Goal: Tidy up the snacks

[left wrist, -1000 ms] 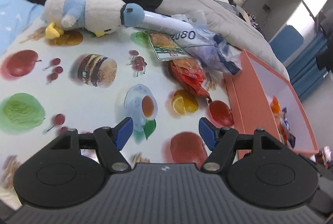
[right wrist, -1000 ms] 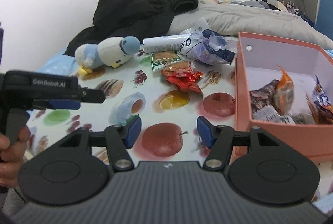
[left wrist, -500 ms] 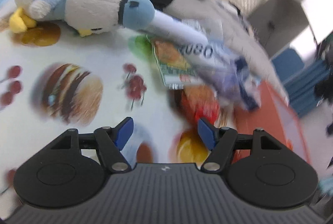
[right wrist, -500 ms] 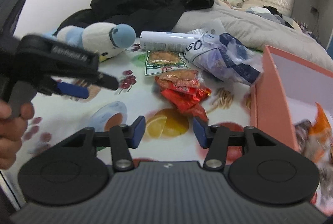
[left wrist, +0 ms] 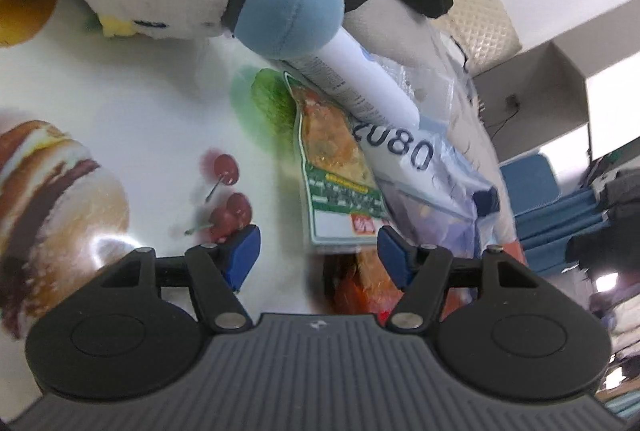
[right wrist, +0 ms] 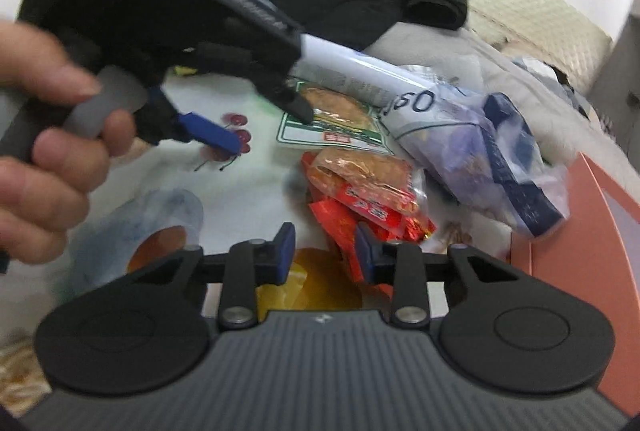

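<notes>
Just above centre in the right wrist view, the red snack packet [right wrist: 372,199] looks light, crinkly and slippery, best pinched by its sealed edge; the right gripper [right wrist: 325,250], half closed and closing, and the wide-open left gripper [left wrist: 318,254] hold nothing.

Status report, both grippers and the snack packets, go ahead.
Left gripper open at green-bordered packet. Right gripper just closing, open, nothing held, at red packets. White tube overlaps green-bordered packet.
</notes>
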{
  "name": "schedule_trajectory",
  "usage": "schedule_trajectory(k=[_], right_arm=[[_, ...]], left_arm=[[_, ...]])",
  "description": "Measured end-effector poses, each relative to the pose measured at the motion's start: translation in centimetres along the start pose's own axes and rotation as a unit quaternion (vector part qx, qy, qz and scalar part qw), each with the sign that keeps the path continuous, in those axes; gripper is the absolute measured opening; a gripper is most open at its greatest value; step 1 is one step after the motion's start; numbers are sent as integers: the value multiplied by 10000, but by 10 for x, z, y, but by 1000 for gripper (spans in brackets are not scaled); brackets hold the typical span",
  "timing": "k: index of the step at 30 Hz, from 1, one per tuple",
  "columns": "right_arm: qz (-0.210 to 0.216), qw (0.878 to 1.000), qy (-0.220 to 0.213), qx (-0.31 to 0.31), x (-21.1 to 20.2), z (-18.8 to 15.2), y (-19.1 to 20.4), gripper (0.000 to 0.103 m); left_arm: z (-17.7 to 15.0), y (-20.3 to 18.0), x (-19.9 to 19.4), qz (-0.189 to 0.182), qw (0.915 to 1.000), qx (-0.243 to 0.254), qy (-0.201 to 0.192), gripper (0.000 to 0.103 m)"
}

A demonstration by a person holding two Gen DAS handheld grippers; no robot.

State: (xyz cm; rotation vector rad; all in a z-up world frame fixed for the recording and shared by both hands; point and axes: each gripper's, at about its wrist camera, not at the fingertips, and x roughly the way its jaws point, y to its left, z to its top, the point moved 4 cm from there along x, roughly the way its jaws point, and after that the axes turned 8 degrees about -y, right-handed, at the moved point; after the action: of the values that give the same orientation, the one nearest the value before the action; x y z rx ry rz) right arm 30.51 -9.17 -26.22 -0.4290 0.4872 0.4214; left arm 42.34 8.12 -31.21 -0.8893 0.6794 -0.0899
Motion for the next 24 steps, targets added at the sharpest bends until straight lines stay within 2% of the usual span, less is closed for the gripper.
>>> schedule_trajectory(k=[3, 5, 6, 8, 10, 12, 17, 24], right_arm=[[-100, 9993, -76, -344, 5, -1, 6, 35], [-196, 9982, -108, -558, 8, 0, 9, 29], [-223, 9976, -103, -640, 10, -1, 10, 23], [-234, 9967, -87, -770, 11, -1, 13, 17], [-244, 9963, -112, -817, 11, 0, 13, 10], [-303, 9954, -172, -890, 7, 3, 14, 5], [-368, 9942, -282, -966, -10, 8, 14, 2], [-385, 9933, -312, -1043, -46, 5, 19, 2]], left_arm=[[4, 1, 10, -93, 9999, -134, -5, 62], [5, 2, 18, -152, 9995, -271, 54, 55], [5, 2, 23, -209, 9991, -346, 102, 50], [5, 2, 30, -202, 9987, -431, 159, 37], [5, 1, 32, -204, 9987, -453, 148, 15], [5, -2, 30, -271, 9985, -449, 128, 7], [4, -11, 7, -454, 9973, -576, -47, 3], [-6, -25, -49, -617, 9967, -492, -199, 1]])
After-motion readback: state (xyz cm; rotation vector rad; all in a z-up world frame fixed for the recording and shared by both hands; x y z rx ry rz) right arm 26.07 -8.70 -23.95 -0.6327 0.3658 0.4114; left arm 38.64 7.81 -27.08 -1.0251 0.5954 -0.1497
